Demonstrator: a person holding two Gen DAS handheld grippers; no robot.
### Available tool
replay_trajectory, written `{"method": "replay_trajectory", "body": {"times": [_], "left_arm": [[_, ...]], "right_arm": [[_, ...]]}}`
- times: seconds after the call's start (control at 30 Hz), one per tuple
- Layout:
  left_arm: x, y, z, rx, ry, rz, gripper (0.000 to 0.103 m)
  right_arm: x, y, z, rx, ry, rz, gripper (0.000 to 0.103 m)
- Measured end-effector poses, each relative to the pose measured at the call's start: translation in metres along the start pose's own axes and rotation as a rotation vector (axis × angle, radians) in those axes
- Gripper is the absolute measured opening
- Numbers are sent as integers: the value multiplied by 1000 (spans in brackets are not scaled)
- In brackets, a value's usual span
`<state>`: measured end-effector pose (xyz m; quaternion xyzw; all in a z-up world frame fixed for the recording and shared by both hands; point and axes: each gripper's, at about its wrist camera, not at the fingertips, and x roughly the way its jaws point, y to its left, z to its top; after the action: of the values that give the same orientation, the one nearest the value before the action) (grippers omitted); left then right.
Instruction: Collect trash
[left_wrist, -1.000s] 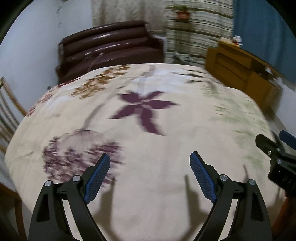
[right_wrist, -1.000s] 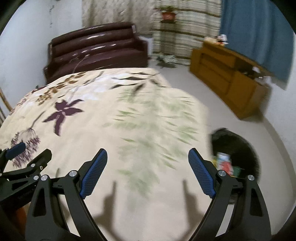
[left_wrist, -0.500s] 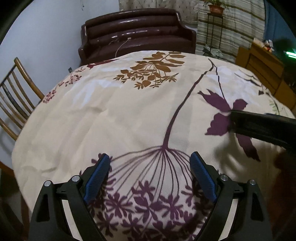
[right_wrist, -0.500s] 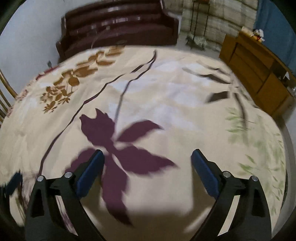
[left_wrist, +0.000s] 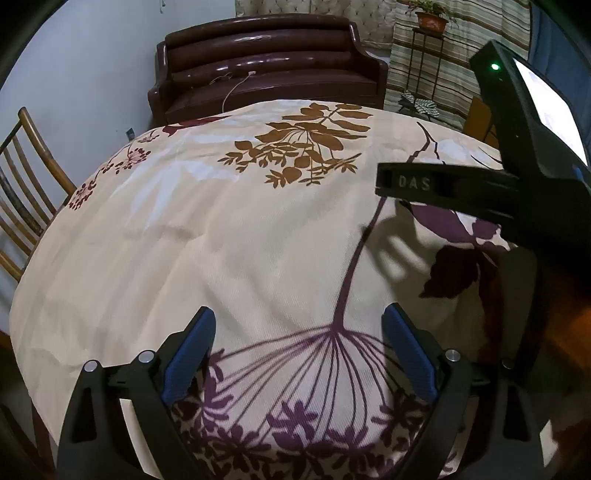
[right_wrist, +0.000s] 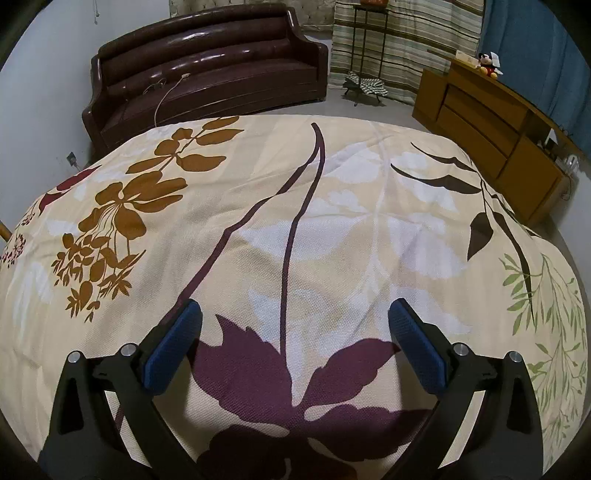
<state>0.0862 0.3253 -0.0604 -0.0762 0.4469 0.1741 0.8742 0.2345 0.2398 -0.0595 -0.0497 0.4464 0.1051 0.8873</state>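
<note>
Both black, blue-padded grippers, left gripper (left_wrist: 297, 354) and right gripper (right_wrist: 295, 343), gape released above the cream flower-printed tablecloth (right_wrist: 332, 221), grasping nothing.

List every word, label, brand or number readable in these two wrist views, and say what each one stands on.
"DAS": raised letters on the black finger of the right gripper, seen in the left wrist view; the word may continue out of sight.
Bright screen on that same gripper: whatever it shows is too washed out to read.
Box on the wooden sideboard: any print is too small to read.
Floral tablecloth: no text.
</note>
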Motion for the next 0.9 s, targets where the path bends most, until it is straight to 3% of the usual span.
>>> {"method": "replay_trajectory", "body": {"times": [0.5, 0.9], "left_arm": [[16, 3, 21, 4, 3, 4, 93], [17, 3, 19, -17, -15, 19, 96]], "right_arm": [[0, 0, 0, 1, 0, 0, 99], [0, 0, 0, 0, 0, 0, 99]]}}
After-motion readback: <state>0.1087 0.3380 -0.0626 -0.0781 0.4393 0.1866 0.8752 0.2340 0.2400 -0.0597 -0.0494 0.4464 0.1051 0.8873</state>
